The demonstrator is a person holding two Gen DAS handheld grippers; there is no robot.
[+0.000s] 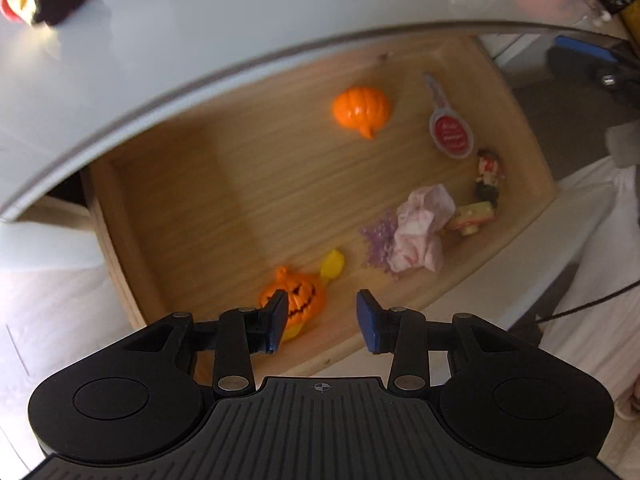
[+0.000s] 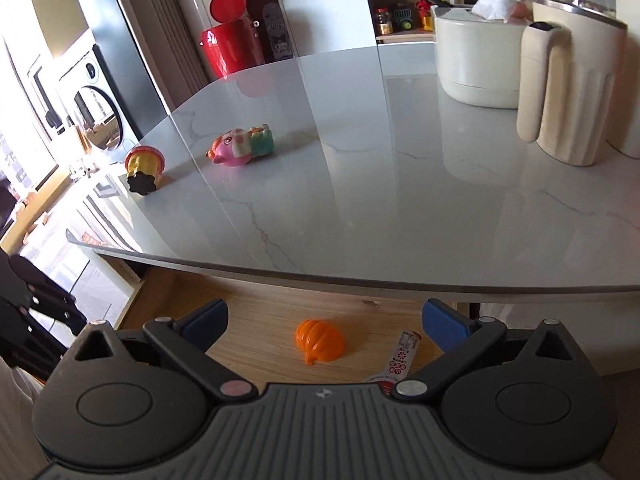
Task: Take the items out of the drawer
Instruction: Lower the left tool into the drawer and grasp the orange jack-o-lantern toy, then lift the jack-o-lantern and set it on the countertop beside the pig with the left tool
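The marble tabletop (image 2: 360, 160) fills my right view, and the open wooden drawer (image 1: 224, 200) sits under its edge. In the drawer, a crumpled pink wrapper (image 1: 420, 232) lies at four o'clock, the plain orange pumpkin (image 1: 360, 114) at one o'clock, the jack-o'-lantern (image 1: 298, 300) at six. My left tongs (image 1: 322, 318) hang over the drawer, released, one pad overlapping the jack-o'-lantern, though I cannot tell whether it touches. My right tongs (image 2: 324, 316) gape wide, empty, the pumpkin below between them.
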